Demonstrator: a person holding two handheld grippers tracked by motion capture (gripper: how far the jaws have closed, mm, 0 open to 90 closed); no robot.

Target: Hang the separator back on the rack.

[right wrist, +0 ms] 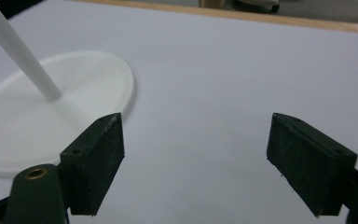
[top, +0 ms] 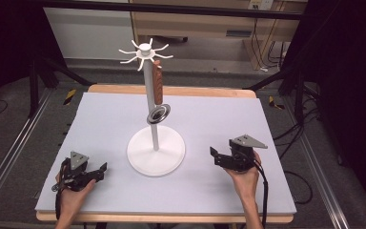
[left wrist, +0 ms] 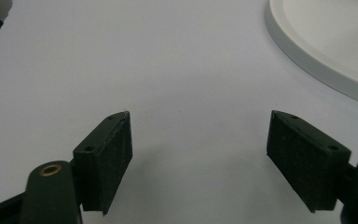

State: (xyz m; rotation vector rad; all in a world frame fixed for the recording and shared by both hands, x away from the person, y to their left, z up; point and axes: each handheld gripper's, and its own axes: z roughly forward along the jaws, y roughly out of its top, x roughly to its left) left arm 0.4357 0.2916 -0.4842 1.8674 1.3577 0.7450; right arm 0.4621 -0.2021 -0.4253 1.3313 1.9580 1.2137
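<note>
A strainer (top: 159, 113) hangs on the stand (top: 155, 151), so hanging looks done. Left tongs (top: 96, 172) and right tongs (top: 218, 157) flank its base, both agape, empty.

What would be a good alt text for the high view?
A white stand with hooks on top holds a hanging wooden-handled utensil on a pale table. A person's left gripper and right gripper rest at either side, jaws open.
</note>
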